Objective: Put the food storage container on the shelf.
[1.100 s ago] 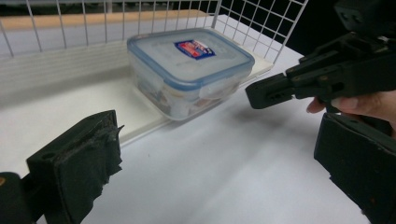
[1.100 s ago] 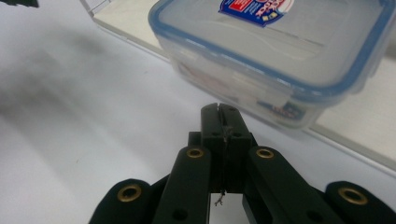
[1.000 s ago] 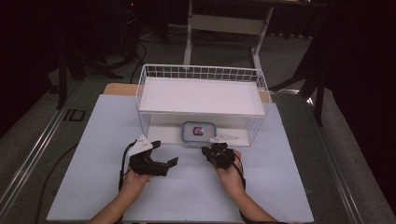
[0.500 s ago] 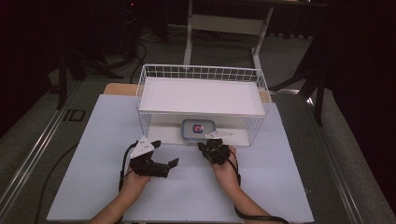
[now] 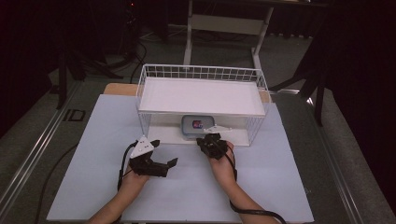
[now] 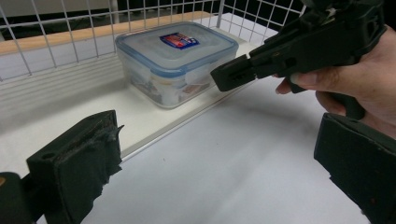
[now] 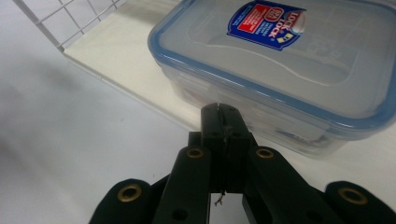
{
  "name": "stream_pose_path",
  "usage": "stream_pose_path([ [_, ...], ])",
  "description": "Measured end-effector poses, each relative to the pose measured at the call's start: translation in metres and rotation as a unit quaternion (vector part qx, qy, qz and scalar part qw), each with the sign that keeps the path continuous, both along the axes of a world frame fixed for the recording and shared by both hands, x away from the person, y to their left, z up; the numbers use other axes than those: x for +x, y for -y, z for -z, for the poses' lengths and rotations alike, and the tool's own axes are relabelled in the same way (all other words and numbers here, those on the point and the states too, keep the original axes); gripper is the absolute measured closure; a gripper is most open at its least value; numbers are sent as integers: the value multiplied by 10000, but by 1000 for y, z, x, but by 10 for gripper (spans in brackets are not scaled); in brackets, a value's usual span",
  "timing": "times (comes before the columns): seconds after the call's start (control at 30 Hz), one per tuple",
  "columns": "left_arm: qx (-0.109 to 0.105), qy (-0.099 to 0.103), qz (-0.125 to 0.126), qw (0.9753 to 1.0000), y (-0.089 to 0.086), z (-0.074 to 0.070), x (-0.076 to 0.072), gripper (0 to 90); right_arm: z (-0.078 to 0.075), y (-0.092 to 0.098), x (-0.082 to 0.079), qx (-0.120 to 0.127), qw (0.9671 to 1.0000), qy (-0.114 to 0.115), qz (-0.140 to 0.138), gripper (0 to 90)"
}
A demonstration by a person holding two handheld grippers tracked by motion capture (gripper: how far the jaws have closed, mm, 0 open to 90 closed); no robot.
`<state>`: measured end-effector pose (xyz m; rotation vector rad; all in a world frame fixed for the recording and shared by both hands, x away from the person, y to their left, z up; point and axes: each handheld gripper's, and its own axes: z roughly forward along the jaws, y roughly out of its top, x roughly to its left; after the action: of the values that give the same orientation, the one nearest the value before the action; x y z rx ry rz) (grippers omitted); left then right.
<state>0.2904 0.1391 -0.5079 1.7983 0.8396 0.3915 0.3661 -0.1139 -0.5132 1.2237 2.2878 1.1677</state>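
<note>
A clear plastic box [image 5: 198, 126] with a blue-rimmed lid and a red and blue label sits on the low shelf of a white wire rack [image 5: 201, 73]. My right gripper [image 5: 207, 139] is shut with nothing in it. Its tips [image 7: 219, 111] are right at the box's [image 7: 289, 60] near side wall; I cannot tell whether they touch. My left gripper [image 5: 164, 152] rests over the white mat, left of the right one, with its jaws wide apart. In the left gripper view the box [image 6: 177, 56] lies ahead and the right gripper [image 6: 225, 77] points at it.
The rack has a white upper shelf [image 5: 201, 95] over the box, wire walls at the sides and back, and an open front. A white mat [image 5: 98, 140] covers the table. Dark stands and a white frame [image 5: 224, 23] are behind the table.
My right gripper has moved forward, up to the box under the upper shelf. The left gripper has hardly moved.
</note>
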Motion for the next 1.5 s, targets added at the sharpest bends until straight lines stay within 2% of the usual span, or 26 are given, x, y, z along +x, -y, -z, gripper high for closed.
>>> stream_pose_path([
  [0.23,-19,-27,35,10000,0,0,0,15,2,-6,7,-13,10000,-8,50,900],
  [0.4,-20,107,32,9999,3,-3,-3,16,4,-7,13,5,9999,-39,144,900],
  [0.57,-61,46,37,10000,4,-2,-3,16,3,-7,18,49,9998,-57,207,900],
  [0.73,-42,35,13,10000,3,-1,-3,15,1,-14,21,-18,9998,95,171,900],
  [0.87,-37,50,-8,10000,1,-2,-3,16,0,-16,26,-10,9997,108,218,900],
  [1.0,-56,40,-1,10000,1,-2,-4,15,-1,-15,29,-18,9994,28,342,899],
  [1.1,-57,42,0,10000,1,-2,-4,16,0,-12,32,-30,9992,96,394,899],
  [1.27,-40,27,-5,10000,2,-1,-4,16,-1,-9,28,37,9990,88,435,899],
  [1.37,-78,17,19,10000,3,-1,-4,16,-2,-7,23,-72,9993,236,282,898],
  [1.43,-131,-20,38,9999,4,-1,-4,16,-4,-4,17,-13,9995,202,241,889],
  [1.5,-112,-30,49,9999,5,-1,-4,16,-7,-1,11,-33,9994,308,169,881],
])
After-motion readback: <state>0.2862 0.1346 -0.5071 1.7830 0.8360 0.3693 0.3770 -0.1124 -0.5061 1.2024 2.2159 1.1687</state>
